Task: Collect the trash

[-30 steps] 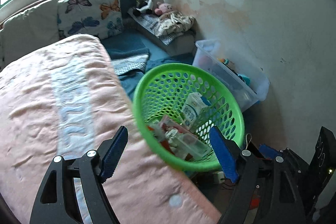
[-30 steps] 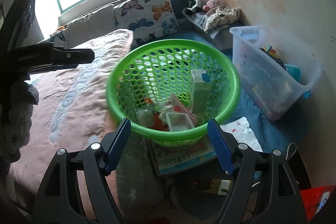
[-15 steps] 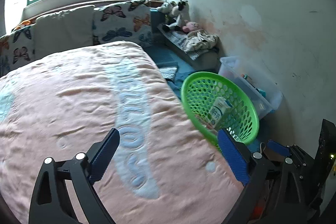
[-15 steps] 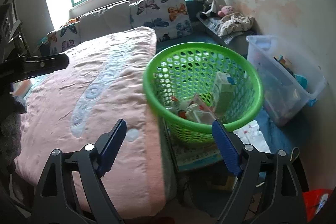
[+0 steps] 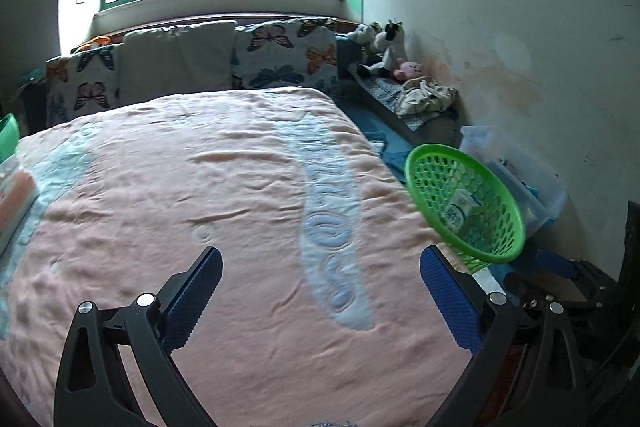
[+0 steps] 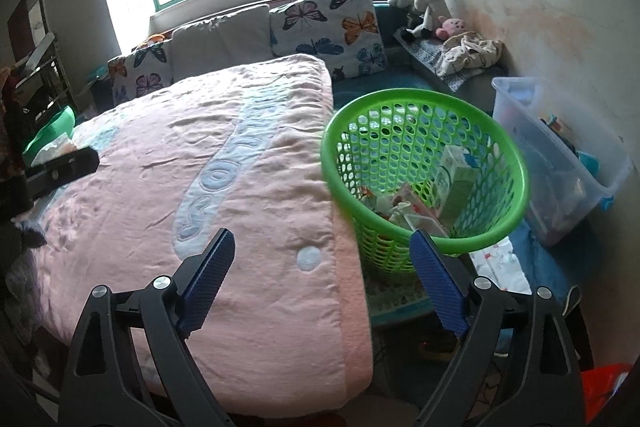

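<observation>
A green perforated basket [image 6: 496, 227] stands on the floor beside the bed's right edge and also shows in the left wrist view [image 5: 502, 255]. It holds a white milk carton [image 6: 454, 173] and several wrappers and a clear tray [image 6: 412, 213]. My left gripper [image 5: 320, 285] is open and empty above the pink bedspread [image 5: 200, 195]. My right gripper [image 6: 320, 267] is open and empty over the bed's right edge, left of the basket. The other gripper's black body [image 6: 60, 169] shows at far left.
Butterfly pillows [image 5: 280, 57] line the head of the bed under a window. A clear storage bin [image 6: 560, 163] stands by the right wall. Stuffed toys [image 6: 426, 7] and clothes lie on a low bench. Papers [image 6: 500, 263] and a red object [image 6: 600, 391] lie on the floor.
Both grippers have pulled back and swung left, away from the basket, so the bedspread now fills most of each view. Both stayed open and empty.
</observation>
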The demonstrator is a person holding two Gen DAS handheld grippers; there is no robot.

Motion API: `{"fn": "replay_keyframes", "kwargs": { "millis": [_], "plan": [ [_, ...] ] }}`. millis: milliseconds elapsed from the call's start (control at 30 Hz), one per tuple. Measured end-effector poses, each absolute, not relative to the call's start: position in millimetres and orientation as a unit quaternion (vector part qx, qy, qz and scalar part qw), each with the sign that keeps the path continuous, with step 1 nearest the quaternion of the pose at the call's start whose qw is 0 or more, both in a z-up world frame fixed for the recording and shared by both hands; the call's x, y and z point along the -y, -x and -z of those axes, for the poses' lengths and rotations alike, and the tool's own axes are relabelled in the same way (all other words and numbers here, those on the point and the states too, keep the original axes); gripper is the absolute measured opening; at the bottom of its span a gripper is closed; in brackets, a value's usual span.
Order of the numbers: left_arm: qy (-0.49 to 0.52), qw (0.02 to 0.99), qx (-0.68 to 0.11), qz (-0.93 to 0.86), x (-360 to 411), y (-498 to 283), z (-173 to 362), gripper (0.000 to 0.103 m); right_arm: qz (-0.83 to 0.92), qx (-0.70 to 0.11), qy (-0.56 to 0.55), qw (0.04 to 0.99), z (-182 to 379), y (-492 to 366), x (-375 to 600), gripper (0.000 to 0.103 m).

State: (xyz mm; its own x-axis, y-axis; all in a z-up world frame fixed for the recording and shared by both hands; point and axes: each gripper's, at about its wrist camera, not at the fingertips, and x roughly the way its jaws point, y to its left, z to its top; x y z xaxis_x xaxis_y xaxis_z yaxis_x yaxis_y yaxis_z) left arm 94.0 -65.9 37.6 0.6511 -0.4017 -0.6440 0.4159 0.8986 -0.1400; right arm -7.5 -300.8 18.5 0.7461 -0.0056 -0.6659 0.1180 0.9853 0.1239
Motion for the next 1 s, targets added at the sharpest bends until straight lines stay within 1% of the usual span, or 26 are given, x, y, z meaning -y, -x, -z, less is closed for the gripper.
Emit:
{"fn": "replay_keyframes", "kwargs": {
  "millis": [367,1000],
  "plan": [
    [-0.013,0.921,-0.342,0.187,35.0,-77.0,-29.9,0.096,0.028,-0.353,-0.085,0.932,-20.7,5.5,289.0,0.091],
    [-0.024,0.926,-0.335,0.173,29.4,-64.1,-24.4,0.096,0.022,-0.354,-0.086,0.931,-20.6,3.8,282.1,0.092]
  ]
}}
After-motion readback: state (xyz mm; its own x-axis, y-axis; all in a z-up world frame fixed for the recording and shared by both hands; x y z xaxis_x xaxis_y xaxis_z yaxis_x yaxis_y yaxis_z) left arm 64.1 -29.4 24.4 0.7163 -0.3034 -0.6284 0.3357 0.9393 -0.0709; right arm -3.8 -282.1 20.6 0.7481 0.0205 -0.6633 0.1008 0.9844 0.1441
